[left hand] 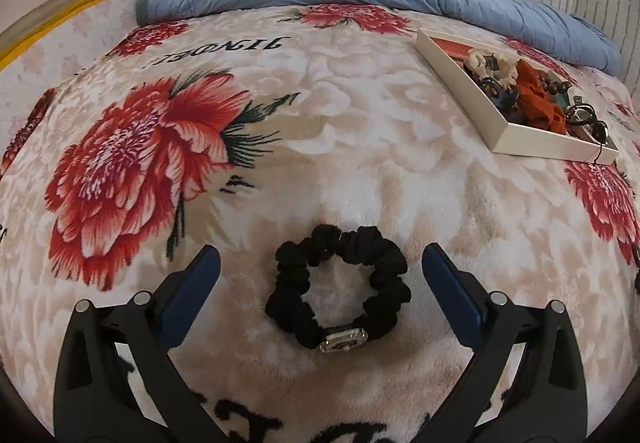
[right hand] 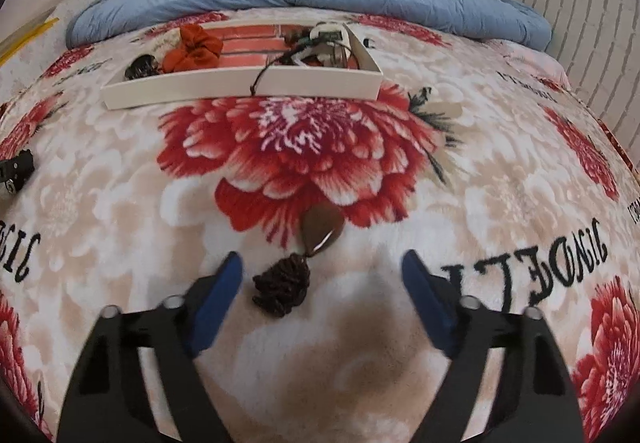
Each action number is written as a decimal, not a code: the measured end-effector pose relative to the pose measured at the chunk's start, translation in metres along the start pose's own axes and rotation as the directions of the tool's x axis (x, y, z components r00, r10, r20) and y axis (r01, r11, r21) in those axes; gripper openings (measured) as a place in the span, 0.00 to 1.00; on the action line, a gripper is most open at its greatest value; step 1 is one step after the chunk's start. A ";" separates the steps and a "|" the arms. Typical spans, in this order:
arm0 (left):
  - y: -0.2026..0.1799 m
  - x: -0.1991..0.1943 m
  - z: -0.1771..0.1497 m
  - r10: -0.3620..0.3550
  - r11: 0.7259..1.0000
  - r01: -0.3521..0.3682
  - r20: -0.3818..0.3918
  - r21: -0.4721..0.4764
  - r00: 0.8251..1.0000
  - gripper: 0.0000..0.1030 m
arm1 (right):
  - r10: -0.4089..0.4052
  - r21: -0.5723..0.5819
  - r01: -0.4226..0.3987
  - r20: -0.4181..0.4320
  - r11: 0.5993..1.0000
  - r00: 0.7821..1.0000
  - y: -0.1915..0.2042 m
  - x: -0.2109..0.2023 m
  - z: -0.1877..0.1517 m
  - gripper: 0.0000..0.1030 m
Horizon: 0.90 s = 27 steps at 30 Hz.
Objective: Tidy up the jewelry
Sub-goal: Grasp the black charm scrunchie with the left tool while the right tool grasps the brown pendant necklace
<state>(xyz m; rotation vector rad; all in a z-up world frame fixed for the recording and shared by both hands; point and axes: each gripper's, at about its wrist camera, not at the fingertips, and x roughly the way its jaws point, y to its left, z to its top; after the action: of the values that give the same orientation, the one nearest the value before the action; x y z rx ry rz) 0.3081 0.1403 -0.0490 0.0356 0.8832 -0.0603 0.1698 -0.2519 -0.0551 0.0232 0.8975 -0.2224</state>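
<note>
A black scrunchie [left hand: 338, 289] is flanked, untouched, by the spread left tool [left hand: 320, 263] on the bed's floral blanket [left hand: 360, 147]. A brown pendant [right hand: 318, 229] lies ahead of the spread right tool [right hand: 322, 265]. The white box [right hand: 240, 85] is set toward the far edge.

Each hand-held gripper [left hand: 320, 259] [right hand: 322, 263] has black angular arms, silver round pins and dark blue finger pads.

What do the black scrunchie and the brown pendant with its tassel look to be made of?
Black scrunchie: soft matte fabric, gathered in folds, with a shiny metal-looking plate. Brown pendant: smooth and glossy, perhaps polished stone or resin; its tassel looks like dark knotted cord.
</note>
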 end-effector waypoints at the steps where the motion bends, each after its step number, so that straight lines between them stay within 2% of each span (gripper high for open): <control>1: 0.000 0.003 0.000 -0.008 1.000 0.008 -0.008 0.000 1.000 0.91 | 0.014 0.014 -0.014 -0.007 1.000 1.000 -0.002 0.002 0.000 0.66; 3: 0.001 0.007 0.000 -0.018 1.000 0.018 -0.022 -0.002 1.000 0.87 | 0.019 0.012 -0.018 -0.020 1.000 1.000 -0.001 0.004 0.000 0.64; 12: -0.002 0.011 -0.003 0.001 1.000 -0.001 -0.031 0.016 1.000 0.72 | 0.045 -0.069 -0.047 -0.028 0.997 0.999 0.018 0.001 -0.003 0.28; 17: -0.002 0.010 -0.002 0.011 0.999 -0.010 -0.030 0.031 0.999 0.59 | 0.079 -0.054 -0.081 -0.032 0.995 0.996 0.014 0.001 -0.002 0.24; 24: 0.006 0.007 -0.001 0.022 1.000 -0.022 -0.020 0.009 1.000 0.26 | 0.106 -0.078 -0.107 -0.015 0.991 0.994 0.013 -0.004 -0.002 0.23; 27: 0.009 0.006 -0.001 0.017 1.000 -0.018 -0.019 -0.002 1.000 0.23 | 0.123 -0.072 -0.124 -0.009 0.990 0.992 0.009 -0.006 0.000 0.23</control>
<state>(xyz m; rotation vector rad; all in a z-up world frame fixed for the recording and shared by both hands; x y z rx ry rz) 0.3116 0.1488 -0.0542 0.0418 0.9017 -0.0427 0.1679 -0.2422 -0.0518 0.0120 0.9047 -0.0742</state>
